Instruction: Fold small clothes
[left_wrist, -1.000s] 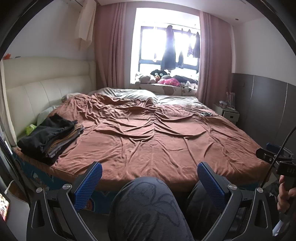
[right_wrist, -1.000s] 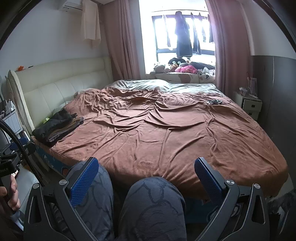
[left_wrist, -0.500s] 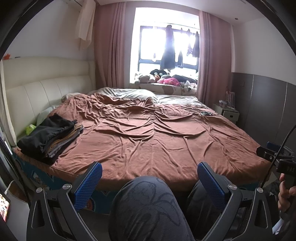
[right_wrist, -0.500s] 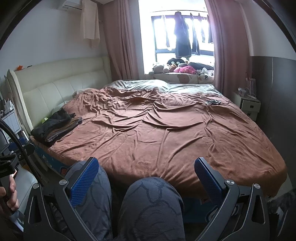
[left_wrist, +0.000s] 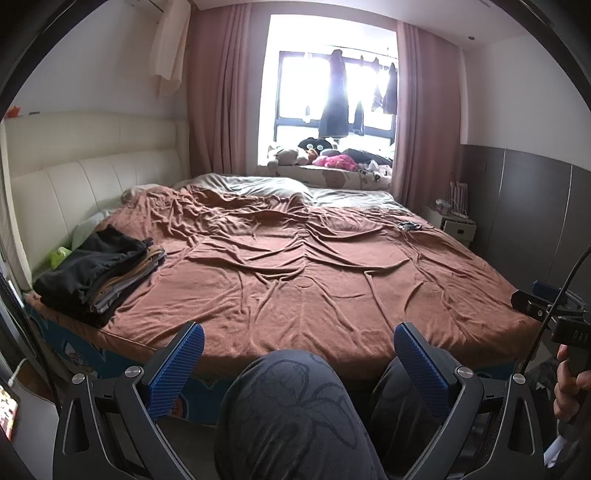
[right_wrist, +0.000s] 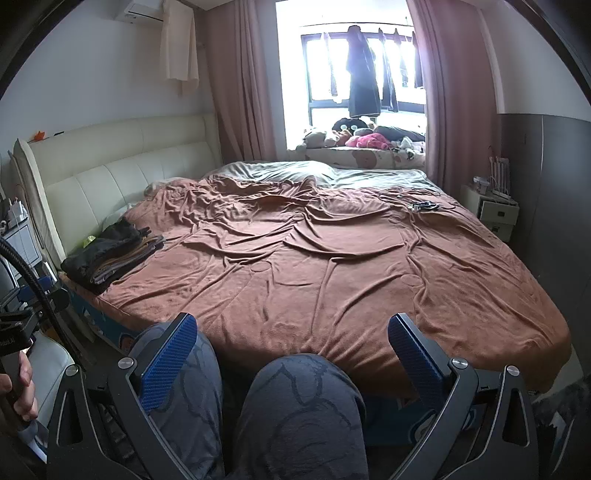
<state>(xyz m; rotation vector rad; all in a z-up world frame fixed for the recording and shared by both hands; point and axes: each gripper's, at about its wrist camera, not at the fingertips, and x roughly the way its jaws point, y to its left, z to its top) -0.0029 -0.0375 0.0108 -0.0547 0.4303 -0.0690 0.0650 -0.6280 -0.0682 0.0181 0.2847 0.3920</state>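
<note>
Seated at the foot of a bed (left_wrist: 303, 280), a person holds both tongs low over patterned knees (left_wrist: 291, 398). The left tongs (left_wrist: 299, 354) gape wide and hold nothing, blue pads (left_wrist: 181, 365) spread to either side of one knee. The right tongs (right_wrist: 291, 347) are spread just as wide, also bare. A folded stack of dark clothes (left_wrist: 96, 273) lies at the bed's near left corner beside the cream headboard (left_wrist: 81, 181), well apart from both tongs and up to their left. The brown blanket (right_wrist: 332, 266) is rumpled. Stuffed toys (left_wrist: 328, 157) line the sill beneath garments (left_wrist: 334, 103) hanging at the bright window.
</note>
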